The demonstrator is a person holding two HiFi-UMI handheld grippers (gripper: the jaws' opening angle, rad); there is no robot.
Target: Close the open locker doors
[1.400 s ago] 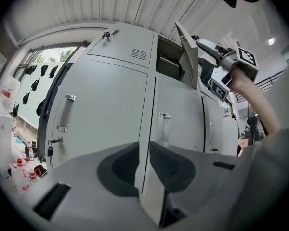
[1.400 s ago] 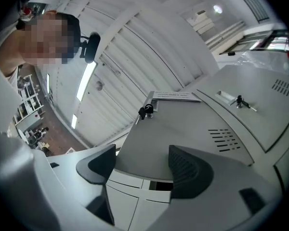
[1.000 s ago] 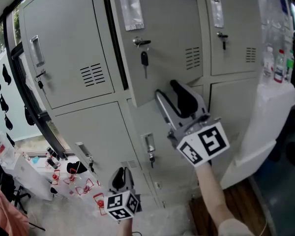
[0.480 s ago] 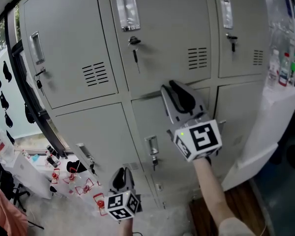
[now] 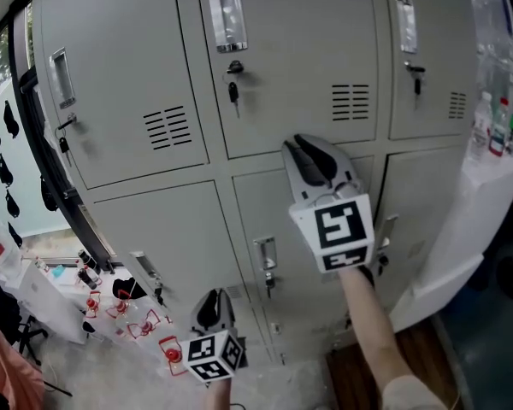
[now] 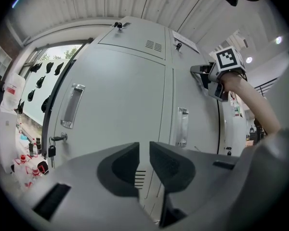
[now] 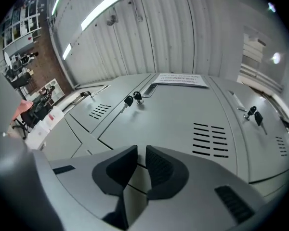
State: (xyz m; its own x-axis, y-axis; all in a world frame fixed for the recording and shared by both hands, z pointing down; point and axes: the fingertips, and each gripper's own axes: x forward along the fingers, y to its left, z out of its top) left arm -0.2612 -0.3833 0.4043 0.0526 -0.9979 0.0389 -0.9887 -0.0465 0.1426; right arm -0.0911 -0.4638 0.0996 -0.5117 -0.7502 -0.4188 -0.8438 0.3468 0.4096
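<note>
Locker doors: a bank of grey metal doors fills the head view. The upper middle door (image 5: pixel 291 67), upper left door (image 5: pixel 120 84), upper right door (image 5: pixel 427 58), lower middle door (image 5: pixel 269 220) and lower left door (image 5: pixel 167 233) all lie flush with the frame; none stands ajar.
Door fittings: a key (image 5: pixel 233 92) hangs from the lock of the upper middle door, under a clear label holder (image 5: pixel 227 20). Vent slots (image 5: pixel 350 101) sit to its right.
Right gripper (image 5: pixel 310 148): held up against the locker front, with its tips at the seam where the upper middle door meets the lower middle door. Whether the tips touch the metal cannot be told.
Right gripper jaws: they have just been closing and now stand almost together, with a thin gap between them. Its own view (image 7: pixel 141 150) shows nothing in that gap, only the door seam behind.
Left gripper (image 5: pixel 211 299): low in the head view, in front of the bottom of the lower left door and apart from it.
Left gripper jaws: nearly together with a narrow slit between them and nothing in it (image 6: pixel 144 146). The lower doors rise beyond them.
Surroundings: bottles (image 5: pixel 496 122) stand on a white counter (image 5: pixel 462 254) at the right of the lockers. A window (image 5: pixel 0 156) lies at the left.
</note>
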